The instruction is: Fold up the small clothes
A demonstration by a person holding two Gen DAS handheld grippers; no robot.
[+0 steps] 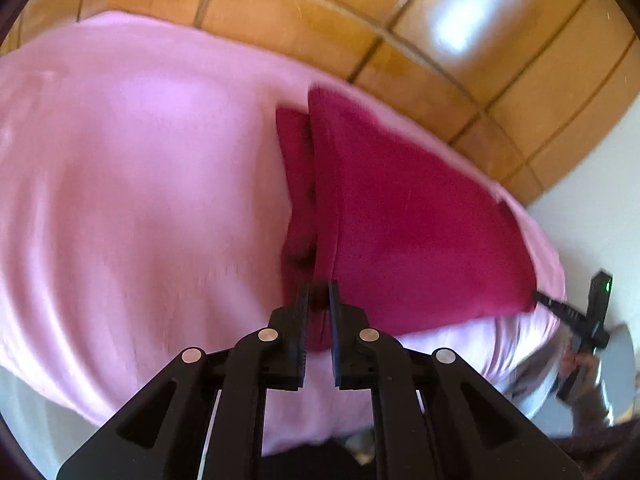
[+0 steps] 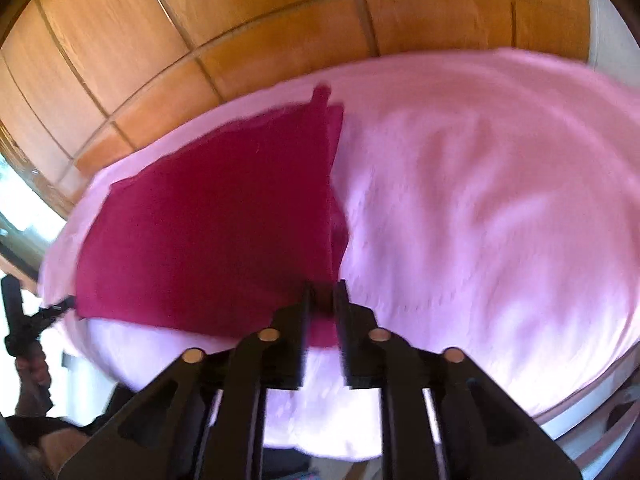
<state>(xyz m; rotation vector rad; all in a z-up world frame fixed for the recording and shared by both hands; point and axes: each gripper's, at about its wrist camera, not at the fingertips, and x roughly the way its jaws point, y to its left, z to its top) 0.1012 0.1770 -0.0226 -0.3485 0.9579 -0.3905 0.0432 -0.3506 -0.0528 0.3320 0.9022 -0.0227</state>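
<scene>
From the left wrist, I see my left tongs (image 1: 319, 292) pinched nearly together on the near corner of a magenta garment (image 1: 408, 216). It spreads toward two o'clock over a pink cloth (image 1: 140, 184) covering the table, with tiled floor (image 1: 320, 12) beyond.

From the right wrist, my right tongs (image 2: 324, 294) stand narrow, clamping the garment's other near corner; the garment (image 2: 216, 232) stretches toward ten o'clock.

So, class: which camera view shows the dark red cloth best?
The right wrist view: the dark red cloth lies there nearly whole, with three edges visible. The left wrist view also shows the cloth, but more foreshortened, with a second layer peeking out along its left edge.
</scene>
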